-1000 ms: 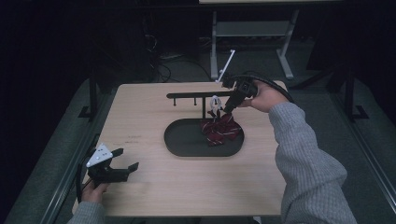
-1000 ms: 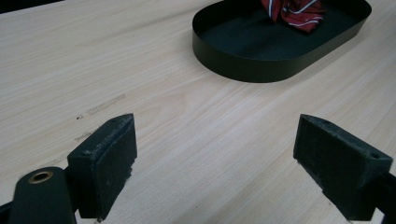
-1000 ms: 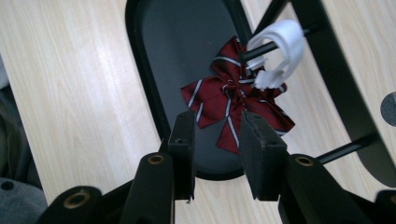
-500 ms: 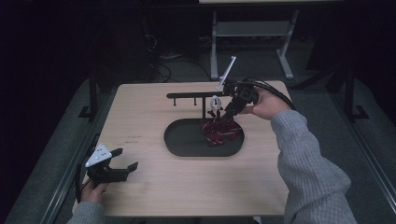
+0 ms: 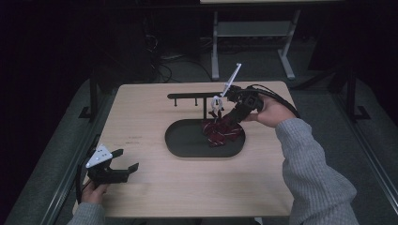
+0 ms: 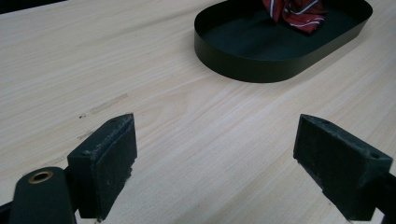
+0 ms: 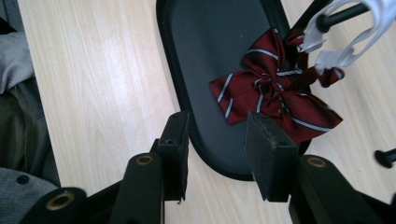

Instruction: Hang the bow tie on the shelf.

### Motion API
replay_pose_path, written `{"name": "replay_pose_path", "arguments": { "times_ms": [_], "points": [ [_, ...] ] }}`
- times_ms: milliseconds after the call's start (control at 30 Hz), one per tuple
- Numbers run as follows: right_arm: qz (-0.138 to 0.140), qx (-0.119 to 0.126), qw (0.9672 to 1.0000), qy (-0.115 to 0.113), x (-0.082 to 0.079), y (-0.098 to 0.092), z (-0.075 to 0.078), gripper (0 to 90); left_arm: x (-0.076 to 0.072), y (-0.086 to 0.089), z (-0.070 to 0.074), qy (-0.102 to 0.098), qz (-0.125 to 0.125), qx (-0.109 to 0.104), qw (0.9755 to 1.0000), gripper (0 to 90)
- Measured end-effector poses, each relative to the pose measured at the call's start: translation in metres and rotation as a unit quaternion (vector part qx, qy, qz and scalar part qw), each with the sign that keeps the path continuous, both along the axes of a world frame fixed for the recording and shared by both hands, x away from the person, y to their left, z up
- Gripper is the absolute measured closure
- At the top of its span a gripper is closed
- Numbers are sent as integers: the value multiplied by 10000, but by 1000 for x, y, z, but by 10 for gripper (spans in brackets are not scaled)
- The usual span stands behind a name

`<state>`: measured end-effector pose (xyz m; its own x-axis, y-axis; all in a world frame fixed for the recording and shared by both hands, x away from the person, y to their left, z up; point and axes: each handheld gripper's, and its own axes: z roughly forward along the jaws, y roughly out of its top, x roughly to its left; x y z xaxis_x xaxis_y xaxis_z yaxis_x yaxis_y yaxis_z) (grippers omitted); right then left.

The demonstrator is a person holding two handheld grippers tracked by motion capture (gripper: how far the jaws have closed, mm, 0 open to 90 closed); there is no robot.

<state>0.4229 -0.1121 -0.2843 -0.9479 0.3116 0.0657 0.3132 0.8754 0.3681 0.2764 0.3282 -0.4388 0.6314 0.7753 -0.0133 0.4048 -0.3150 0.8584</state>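
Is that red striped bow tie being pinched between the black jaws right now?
No. In the right gripper view the jaws stand apart with nothing between them, and the bow tie lies beyond them in the black tray.

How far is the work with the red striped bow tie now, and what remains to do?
Done: the white clip already hangs on the black rack bar, with the bow tie below it, resting in the black tray. In hand: the right gripper hovers over the tray's rim with its jaws apart, holding nothing. The left gripper waits open near the table's front corner. Left, probably: to draw the right gripper away.
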Motion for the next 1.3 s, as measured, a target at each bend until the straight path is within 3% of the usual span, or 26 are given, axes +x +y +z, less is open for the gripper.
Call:
{"name": "replay_pose_path", "arguments": {
  "times_ms": [867,1300],
  "points": [
    [-218,175,9996,100,-28,-25,-33,485,-1,-1,0,-3,-1,15,10000,129],
    [-287,238,9992,129,-52,-39,-55,454,-1,-2,0,0,-27,52,10000,129]
  ]
}}
